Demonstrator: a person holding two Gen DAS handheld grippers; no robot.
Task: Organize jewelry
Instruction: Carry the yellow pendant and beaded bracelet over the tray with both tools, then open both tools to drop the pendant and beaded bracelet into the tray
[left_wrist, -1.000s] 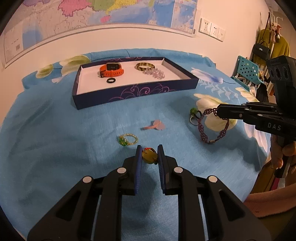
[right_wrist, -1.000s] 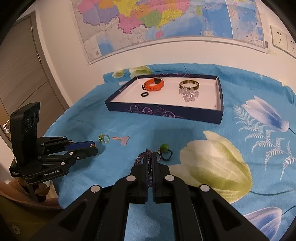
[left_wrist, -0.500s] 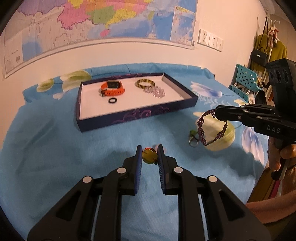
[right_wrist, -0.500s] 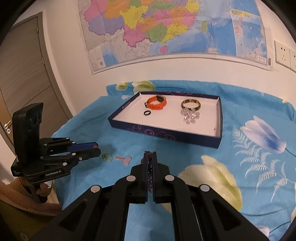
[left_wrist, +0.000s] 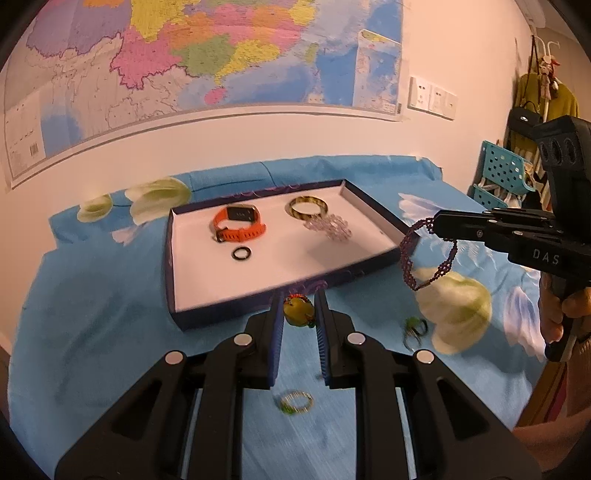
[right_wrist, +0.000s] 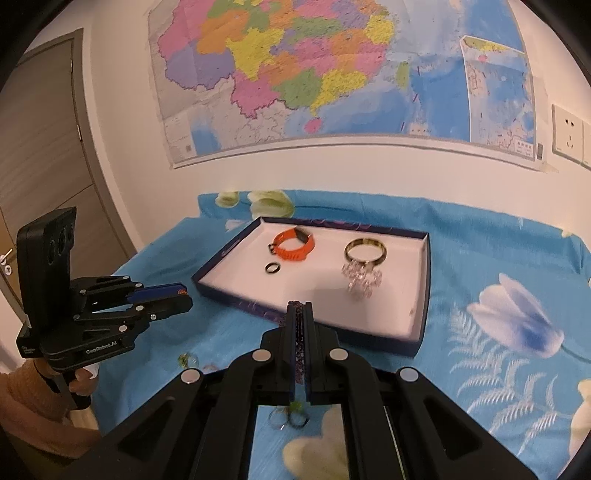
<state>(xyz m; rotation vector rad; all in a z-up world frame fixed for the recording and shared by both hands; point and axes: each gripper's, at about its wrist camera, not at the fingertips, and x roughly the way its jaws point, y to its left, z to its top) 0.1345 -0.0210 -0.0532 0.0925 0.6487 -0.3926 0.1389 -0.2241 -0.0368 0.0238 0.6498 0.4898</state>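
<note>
The left tongs (left_wrist: 298, 314) pinch a small yellow-green bead ornament (left_wrist: 297, 312) between their blue-lined tips, lifted clear of the blue flowered cloth (left_wrist: 92, 314) that covers the table, just in front of the tray's near wall. The right tongs (right_wrist: 299, 314) are pressed together on a purple beaded bracelet (left_wrist: 424, 254); in the left wrist view its loop hangs free from the tips, in the air by the tray's right near corner, and in the right wrist view a strip of its beads shows in the slit between the fingers. The dark blue tray (left_wrist: 258, 295) with a white floor lies toward the far edge of the table, beneath a wall map (left_wrist: 207, 55). Inside it, an orange watch (left_wrist: 238, 225) lies at the far left with a small black ring (left_wrist: 241, 253) just in front of it, apart from it; a gold bangle (left_wrist: 307, 207) lies far right, touching a cluster of clear crystal beads (left_wrist: 330, 227) on its near side. Still on the cloth outside the tray are a green-and-gold beaded ring (left_wrist: 295, 402) under the left tongs and a blurred green-topped ring (left_wrist: 413, 330) near the white flower print, toward the near right edge. A hand (left_wrist: 569, 317) grips the right tool's handle.
</note>
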